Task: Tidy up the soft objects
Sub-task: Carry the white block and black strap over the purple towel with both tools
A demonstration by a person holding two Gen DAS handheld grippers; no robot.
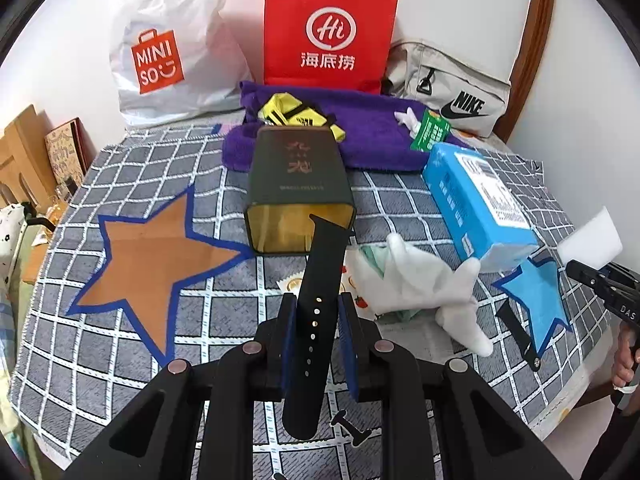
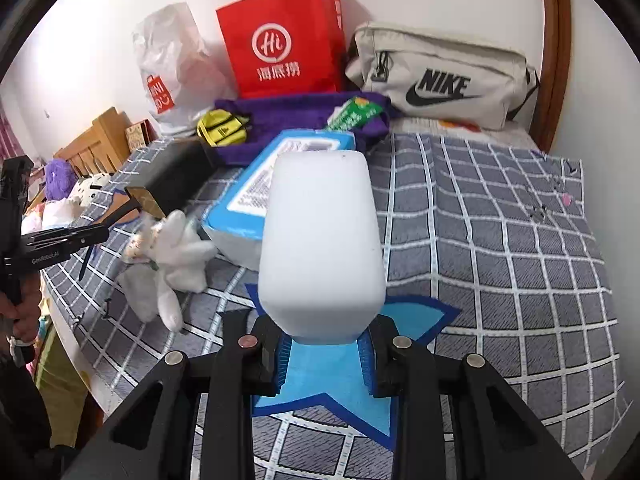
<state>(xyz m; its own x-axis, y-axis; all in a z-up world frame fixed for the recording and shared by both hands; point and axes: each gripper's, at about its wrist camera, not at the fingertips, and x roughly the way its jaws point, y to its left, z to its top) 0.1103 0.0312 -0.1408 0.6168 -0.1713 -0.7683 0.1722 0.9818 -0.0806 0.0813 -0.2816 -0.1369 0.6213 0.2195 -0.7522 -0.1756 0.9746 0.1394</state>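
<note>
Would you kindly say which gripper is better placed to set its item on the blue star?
Right: the right gripper holds the white foam block directly over the blue star; the left gripper holds a black strap elsewhere.

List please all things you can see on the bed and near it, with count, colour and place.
strap: 1, black, in left tool
sponge: 1, white, in right tool
stars: 2, brown and blue, on blanket
tin: 1, dark, centre
box: 1, blue, right
plush: 1, white, centre
towel: 1, purple, back
bags: 3, white, red, beige, by wall
blanket: 1, grey checked
left tool: shut on strap
right tool: shut on sponge
</note>
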